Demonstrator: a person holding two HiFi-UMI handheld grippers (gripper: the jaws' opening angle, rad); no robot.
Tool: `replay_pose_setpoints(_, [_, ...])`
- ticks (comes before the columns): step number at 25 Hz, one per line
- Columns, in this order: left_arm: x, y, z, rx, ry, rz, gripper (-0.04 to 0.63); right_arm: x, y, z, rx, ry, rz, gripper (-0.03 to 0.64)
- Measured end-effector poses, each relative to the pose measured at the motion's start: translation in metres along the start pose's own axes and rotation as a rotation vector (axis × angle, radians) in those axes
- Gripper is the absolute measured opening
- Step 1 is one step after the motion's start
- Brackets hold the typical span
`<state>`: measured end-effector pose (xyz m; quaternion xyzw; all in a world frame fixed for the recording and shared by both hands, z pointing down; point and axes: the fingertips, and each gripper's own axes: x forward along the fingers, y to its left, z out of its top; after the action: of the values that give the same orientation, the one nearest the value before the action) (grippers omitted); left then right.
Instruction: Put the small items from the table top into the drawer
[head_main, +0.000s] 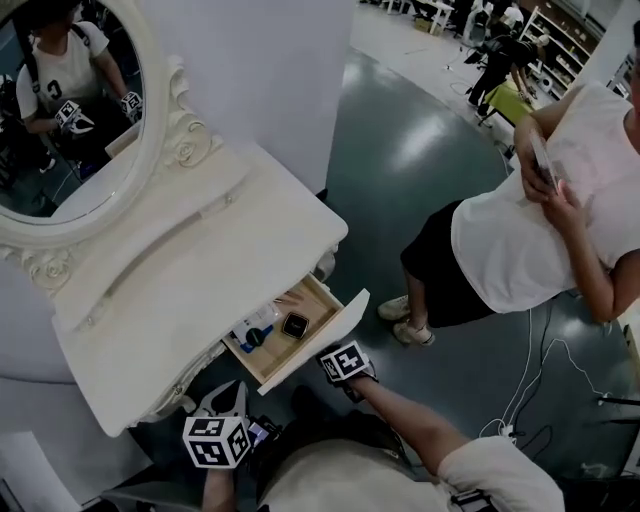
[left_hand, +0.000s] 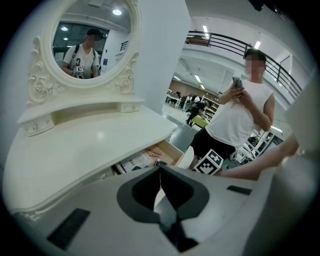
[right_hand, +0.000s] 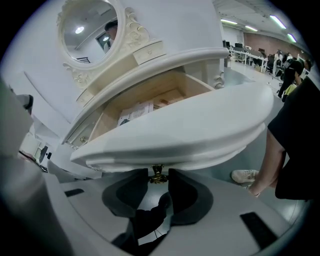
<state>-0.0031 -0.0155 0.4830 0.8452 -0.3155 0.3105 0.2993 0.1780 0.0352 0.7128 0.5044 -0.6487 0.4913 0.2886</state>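
A white dressing table stands with its drawer pulled open. Inside lie a dark square item, a blue and black item and a white packet. I see nothing loose on the table top. My right gripper is at the drawer front, shut on its small brass knob. In the head view its marker cube sits just below the drawer front. My left gripper hangs below the table's front edge, shut and empty, pointing toward the drawer.
An oval mirror in a carved frame rises at the table's back left. A person in a white top stands on the dark floor to the right, about a step from the drawer. Cables lie on the floor nearby.
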Motion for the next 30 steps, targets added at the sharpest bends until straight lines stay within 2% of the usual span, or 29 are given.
replay_pose_setpoints(5, [-0.008, 0.019, 0.004, -0.031, -0.032, 0.027, 0.057, 0.006, 0.001, 0.018, -0.018, -0.018, -0.009, 0.137])
replay_pose_setpoints(10, [-0.021, 0.031, -0.015, -0.072, -0.037, 0.060, 0.057, 0.014, 0.010, 0.022, -0.048, -0.012, -0.003, 0.137])
replay_pose_setpoints(17, [-0.009, 0.044, 0.003, -0.079, -0.033, 0.030, 0.057, 0.017, 0.002, 0.060, -0.059, -0.004, -0.048, 0.137])
replay_pose_setpoints(30, [-0.018, 0.073, -0.012, -0.147, -0.035, 0.083, 0.057, 0.046, 0.013, 0.102, -0.084, -0.020, -0.033, 0.137])
